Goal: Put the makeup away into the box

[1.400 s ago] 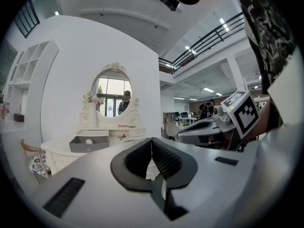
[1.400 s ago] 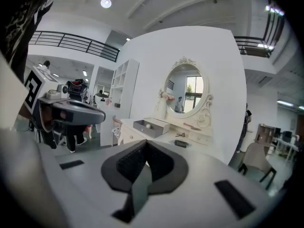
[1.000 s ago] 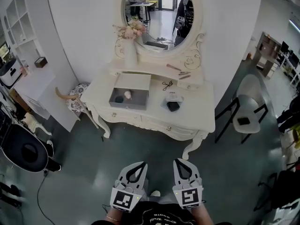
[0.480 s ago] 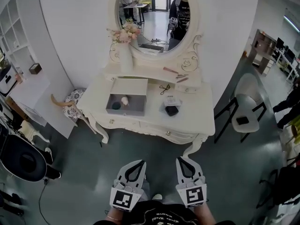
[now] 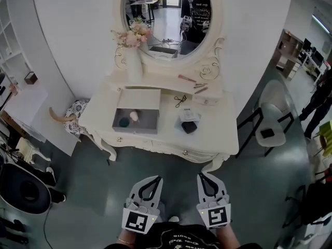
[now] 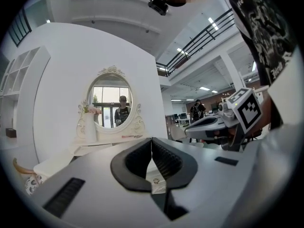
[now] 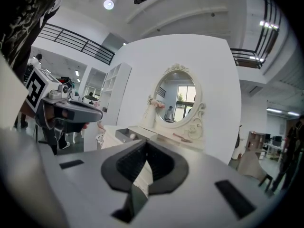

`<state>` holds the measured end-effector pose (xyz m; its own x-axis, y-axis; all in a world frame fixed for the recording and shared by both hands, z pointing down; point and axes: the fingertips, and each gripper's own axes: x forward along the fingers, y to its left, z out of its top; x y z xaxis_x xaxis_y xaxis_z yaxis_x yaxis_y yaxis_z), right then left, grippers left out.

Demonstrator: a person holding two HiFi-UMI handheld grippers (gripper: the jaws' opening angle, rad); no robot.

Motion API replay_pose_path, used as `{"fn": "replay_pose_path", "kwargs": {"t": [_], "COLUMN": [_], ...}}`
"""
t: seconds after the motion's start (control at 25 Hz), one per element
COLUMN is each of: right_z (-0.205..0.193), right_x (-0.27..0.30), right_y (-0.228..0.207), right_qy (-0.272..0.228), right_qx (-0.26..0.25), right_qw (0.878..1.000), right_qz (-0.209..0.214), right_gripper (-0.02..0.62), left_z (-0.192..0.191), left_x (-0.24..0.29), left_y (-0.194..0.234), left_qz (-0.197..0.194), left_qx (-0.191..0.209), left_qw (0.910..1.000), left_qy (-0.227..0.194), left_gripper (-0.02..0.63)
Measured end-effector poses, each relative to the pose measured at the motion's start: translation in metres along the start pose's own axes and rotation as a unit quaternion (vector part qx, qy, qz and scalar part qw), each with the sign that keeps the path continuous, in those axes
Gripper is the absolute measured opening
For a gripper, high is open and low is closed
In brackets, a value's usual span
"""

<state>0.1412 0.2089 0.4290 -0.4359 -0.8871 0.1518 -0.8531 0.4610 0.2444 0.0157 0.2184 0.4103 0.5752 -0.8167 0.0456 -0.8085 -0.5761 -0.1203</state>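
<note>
Moved closer to table (image 5: 215, 121) than a second ago; top now lower in frame, mirror (image 5: 166, 19) cut off at upper edge. At bottom centre, left tongs (image 5: 157, 179) and right tongs (image 5: 200, 176), both pinched shut, nothing between pads, pointing up-frame at table. Well apart from any makeup yet. Grey box (image 5: 150, 121) open at table's left, up and slightly left of left tongs; two small items already inside. Black compact (image 5: 189, 127) just right of box, almost straight up-frame from right tongs, so likely right hand's pick. Thin brushes (image 5: 189, 79) on rear shelf, long axes roughly left-right, farthest off. Needs jaws opened before any reach.
</note>
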Motion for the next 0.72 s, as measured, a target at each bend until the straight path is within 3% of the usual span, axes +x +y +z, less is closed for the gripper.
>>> {"fn": "replay_pose_path", "kwargs": {"t": [0.72], "right_z": [0.015], "right_x": [0.086], "right_y": [-0.015], "right_qy": [0.013], "right_qx": [-0.024], "right_qw": [0.999], "right_qz": [-0.024], "right_gripper": [0.009], "left_z": [-0.005], "left_x": [0.059], "left_y": [0.076], "left_qz": [-0.032], "left_qx": [-0.001], "left_qw": [0.9995], "left_qy": [-0.006], "left_gripper": [0.015]}}
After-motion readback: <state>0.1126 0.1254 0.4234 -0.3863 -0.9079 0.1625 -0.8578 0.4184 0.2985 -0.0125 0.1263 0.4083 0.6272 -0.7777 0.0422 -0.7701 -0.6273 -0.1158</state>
